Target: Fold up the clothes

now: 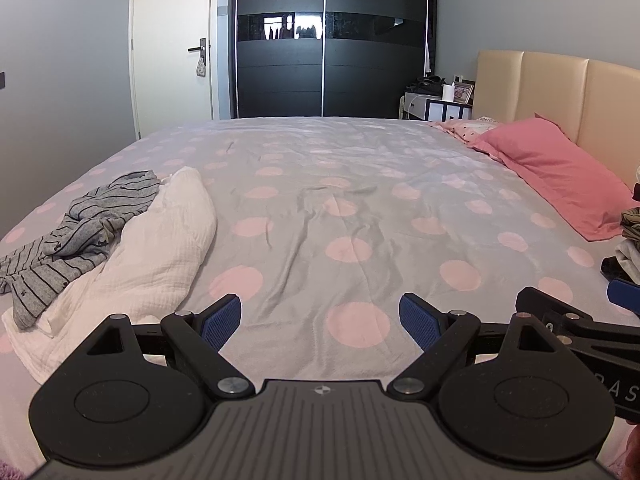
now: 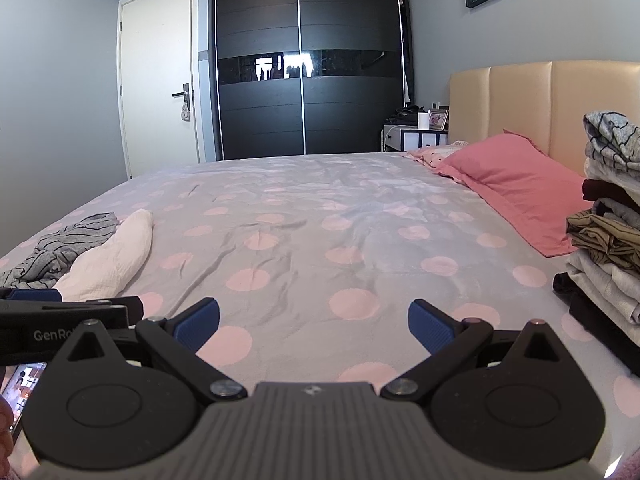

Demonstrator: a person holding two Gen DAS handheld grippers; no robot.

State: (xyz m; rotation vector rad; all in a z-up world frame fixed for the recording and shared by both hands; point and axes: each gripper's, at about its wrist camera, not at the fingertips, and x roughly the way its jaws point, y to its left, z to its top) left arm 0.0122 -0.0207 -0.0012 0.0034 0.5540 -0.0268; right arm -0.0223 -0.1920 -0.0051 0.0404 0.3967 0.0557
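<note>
Both grippers [image 1: 320, 322] [image 2: 313, 326] spread — clothes [image 1: 104, 236] unfolded

On the bed [image 2: 320, 208], two loose garments [image 2: 80, 248] lie at nine o'clock, a folded stack [image 2: 608, 216] at three, pillows [image 2: 516, 184] at two before the headboard [image 2: 540, 96], wardrobe [image 2: 308, 60] beyond at twelve.

The left gripper [image 1: 320, 322] has black angular link arms with round silver pivot pins, two large black disc-shaped housings, and a grey ribbed body with a small round emblem in the middle; its fingers [image 1: 221, 322] carry blue pads with a fine grid texture. The right gripper [image 2: 314, 326] is built the same, with blue ribbed fingers [image 2: 430, 326]. White letters "GenRo" are printed on the black side of the left gripper in the right wrist view.
</note>
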